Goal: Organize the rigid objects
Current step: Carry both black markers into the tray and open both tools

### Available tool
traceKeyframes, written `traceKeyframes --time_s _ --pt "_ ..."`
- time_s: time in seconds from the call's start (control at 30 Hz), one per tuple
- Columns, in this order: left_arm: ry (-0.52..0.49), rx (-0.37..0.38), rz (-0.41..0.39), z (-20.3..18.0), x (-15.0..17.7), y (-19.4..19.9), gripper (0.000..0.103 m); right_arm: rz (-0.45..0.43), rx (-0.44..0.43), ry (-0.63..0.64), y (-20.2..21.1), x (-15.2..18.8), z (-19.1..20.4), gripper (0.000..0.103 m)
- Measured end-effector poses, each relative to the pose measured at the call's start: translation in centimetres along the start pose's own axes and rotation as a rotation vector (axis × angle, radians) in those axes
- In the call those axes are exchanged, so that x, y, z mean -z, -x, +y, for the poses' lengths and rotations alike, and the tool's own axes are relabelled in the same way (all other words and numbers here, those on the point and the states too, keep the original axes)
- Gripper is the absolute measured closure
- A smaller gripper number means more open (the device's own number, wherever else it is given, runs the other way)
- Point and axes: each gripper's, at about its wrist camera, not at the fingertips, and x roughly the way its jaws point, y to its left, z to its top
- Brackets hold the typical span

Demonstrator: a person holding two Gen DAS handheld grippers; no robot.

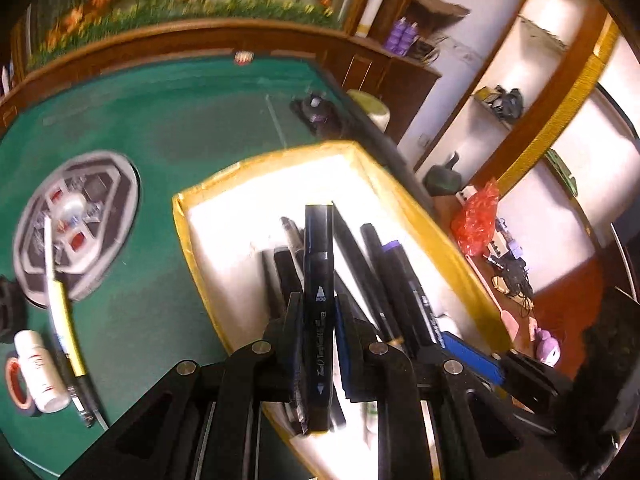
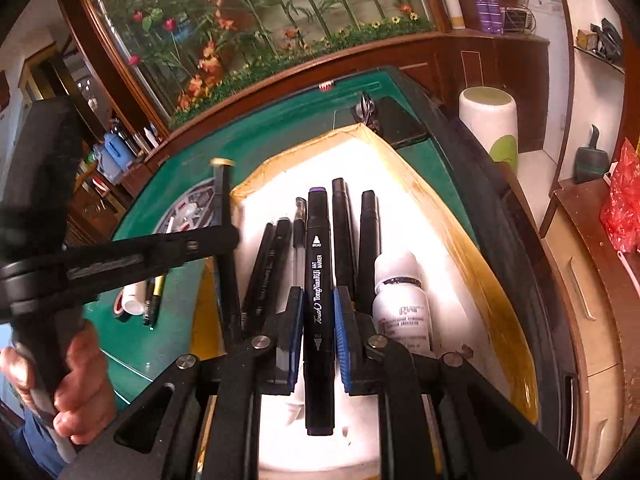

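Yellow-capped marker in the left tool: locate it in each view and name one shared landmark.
Left wrist: the yellow-capped marker stands centre frame, clamped in the left tool, above the box.
Right wrist: it is left of centre, upright, gripped by the tool that reaches in from the left edge.
Shared landmark: the yellow-rimmed box of pens.

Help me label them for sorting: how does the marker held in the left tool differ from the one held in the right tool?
The left tool's marker has a yellowish end cap; the right tool's marker has a purple one. In the right wrist view, the left tool's marker stands over the box's left edge, while the right tool's marker hangs over the pens lying inside. Both are black double-ended markers, clamped mid-barrel.
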Motion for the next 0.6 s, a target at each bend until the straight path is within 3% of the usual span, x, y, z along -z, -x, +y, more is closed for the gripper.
traceKeyframes --time_s 0.13,0.43,0.5,0.6 --pt "0.03 0.02 0.041 0.8 0.1 -1.5 0.089 0.024 0.019 0.02 -0.9 -0.4 0.2 0.089" --pt "0.018 0.019 0.038 0.8 0.4 -1.4 0.088 0.055 0.044 0.031 -2.6 -0.9 0.9 0.089" --pt "0.0 0.02 0.026 0.6 0.5 -0.8 0.085 0.045 0.06 0.031 -2.6 -0.8 1.0 0.088" --pt "-0.017 0.017 0.001 0.4 0.7 0.4 0.066 0.026 0.062 0.019 -2.0 -0.6 1.0 0.088"
